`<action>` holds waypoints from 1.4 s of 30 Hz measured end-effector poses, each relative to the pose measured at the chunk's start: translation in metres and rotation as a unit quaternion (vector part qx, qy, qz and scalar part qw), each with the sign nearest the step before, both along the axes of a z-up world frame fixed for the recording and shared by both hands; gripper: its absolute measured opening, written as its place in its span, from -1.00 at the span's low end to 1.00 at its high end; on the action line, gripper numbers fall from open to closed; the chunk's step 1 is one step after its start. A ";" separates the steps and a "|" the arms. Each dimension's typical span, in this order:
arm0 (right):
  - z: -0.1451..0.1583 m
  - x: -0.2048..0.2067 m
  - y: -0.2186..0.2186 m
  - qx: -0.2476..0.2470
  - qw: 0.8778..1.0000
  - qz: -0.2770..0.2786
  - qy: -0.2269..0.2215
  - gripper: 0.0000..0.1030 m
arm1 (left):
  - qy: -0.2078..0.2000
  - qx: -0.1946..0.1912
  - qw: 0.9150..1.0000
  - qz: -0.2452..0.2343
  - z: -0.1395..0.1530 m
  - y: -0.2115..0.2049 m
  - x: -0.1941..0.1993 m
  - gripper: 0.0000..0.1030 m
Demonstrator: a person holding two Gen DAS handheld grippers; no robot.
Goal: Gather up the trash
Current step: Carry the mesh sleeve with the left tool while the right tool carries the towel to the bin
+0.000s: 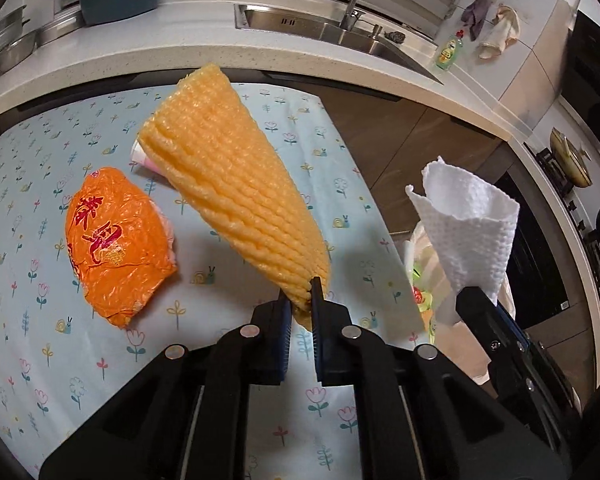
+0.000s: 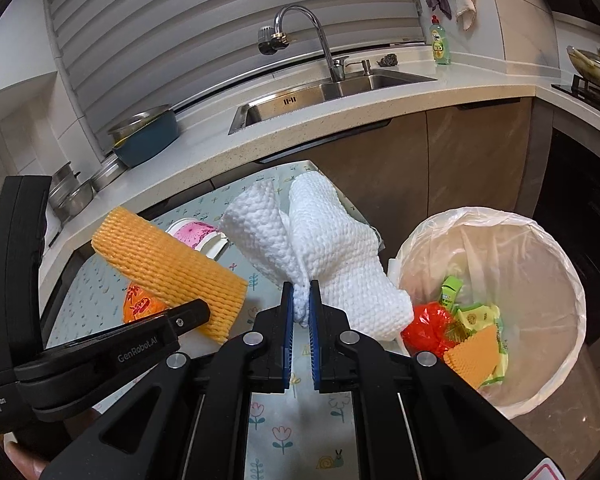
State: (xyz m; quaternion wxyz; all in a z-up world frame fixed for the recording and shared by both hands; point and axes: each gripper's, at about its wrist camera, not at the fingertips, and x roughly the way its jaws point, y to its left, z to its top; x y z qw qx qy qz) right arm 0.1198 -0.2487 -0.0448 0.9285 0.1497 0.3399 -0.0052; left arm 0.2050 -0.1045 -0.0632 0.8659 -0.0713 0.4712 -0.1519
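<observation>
My left tongs point(image 1: 301, 295) clamp the near end of an orange foam net point(image 1: 228, 184), holding it up over the counter point(image 1: 52, 320) with its flowered cloth. My right tongs point(image 2: 300, 300) pinch a crumpled white paper towel point(image 2: 324, 248), raised just left of the lined trash bin point(image 2: 556, 264). On the counter, left of the foam net, lies an orange plastic bag point(image 1: 116, 240); a pink-patterned paper cup point(image 2: 196, 234) lies on its side farther back. Inside the bin rest a red wrapper point(image 2: 426, 328), green packaging point(image 2: 476, 316) and another orange foam piece point(image 2: 472, 356). The sink point(image 2: 332, 92) sits far beyond.
</observation>
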 end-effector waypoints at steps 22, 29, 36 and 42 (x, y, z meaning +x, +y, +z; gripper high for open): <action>0.015 -0.048 -0.099 0.009 0.995 -0.093 -0.018 -0.86 | -0.037 0.042 0.988 -0.142 0.022 -0.124 -0.039 -0.83; 0.009 -0.058 -0.124 0.017 0.992 -0.122 -0.016 -0.86 | -0.040 0.056 0.981 -0.179 0.018 -0.155 -0.047 -0.83; 0.002 -0.068 -0.141 0.023 0.990 -0.140 -0.011 -0.86 | -0.033 0.061 0.976 -0.208 0.010 -0.175 -0.053 -0.80; -0.003 -0.073 -0.152 0.026 0.988 -0.150 -0.007 -0.86 | -0.033 0.068 0.970 -0.231 0.004 -0.194 -0.055 -0.69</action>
